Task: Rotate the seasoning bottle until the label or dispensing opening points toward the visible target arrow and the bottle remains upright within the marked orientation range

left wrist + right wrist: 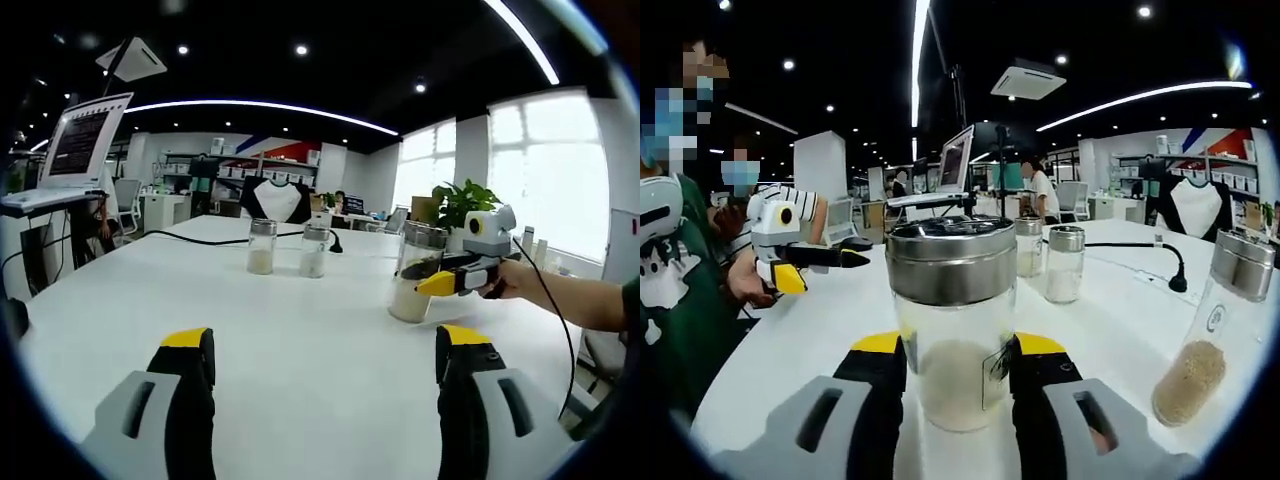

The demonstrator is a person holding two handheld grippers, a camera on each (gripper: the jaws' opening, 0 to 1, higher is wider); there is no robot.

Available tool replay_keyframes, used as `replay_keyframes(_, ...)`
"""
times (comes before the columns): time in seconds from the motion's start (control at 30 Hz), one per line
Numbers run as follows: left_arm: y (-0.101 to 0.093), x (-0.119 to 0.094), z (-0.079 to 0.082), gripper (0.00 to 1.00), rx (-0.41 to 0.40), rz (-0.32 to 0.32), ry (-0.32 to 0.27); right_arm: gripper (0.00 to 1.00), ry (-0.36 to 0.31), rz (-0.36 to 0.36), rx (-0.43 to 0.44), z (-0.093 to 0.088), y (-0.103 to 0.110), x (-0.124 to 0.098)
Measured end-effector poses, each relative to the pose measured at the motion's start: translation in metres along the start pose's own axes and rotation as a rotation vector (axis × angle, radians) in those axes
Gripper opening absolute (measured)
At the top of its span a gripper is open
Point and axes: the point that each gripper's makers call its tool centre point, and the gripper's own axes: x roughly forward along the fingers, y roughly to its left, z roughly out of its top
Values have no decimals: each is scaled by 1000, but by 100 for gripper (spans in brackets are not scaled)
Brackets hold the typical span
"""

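No text, brand, number or sign can be read in either view. In the right gripper view the seasoning bottle [952, 330] between the jaws carries a small dark mark low on its glass, too blurred to make out, and the jar [1208, 335] toward the table's right edge bears a faint round emblem on its side, equally illegible. In the left gripper view the laptop screen [88, 140] on a stand beyond the table's far left corner shows rows of lettering on a dark ground, too small to read.
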Motion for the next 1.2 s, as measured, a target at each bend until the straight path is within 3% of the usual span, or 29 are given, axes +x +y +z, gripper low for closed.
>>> replay_keyframes(0.53, -1, 1, 0, 96, -2, -3, 0, 39, 3, -55, 19, 0, -2, 0)
replay_keyframes(1.2, -1, -1, 2, 96, -1, -4, -6, 39, 1, -175, 55, -1, -6, 1)
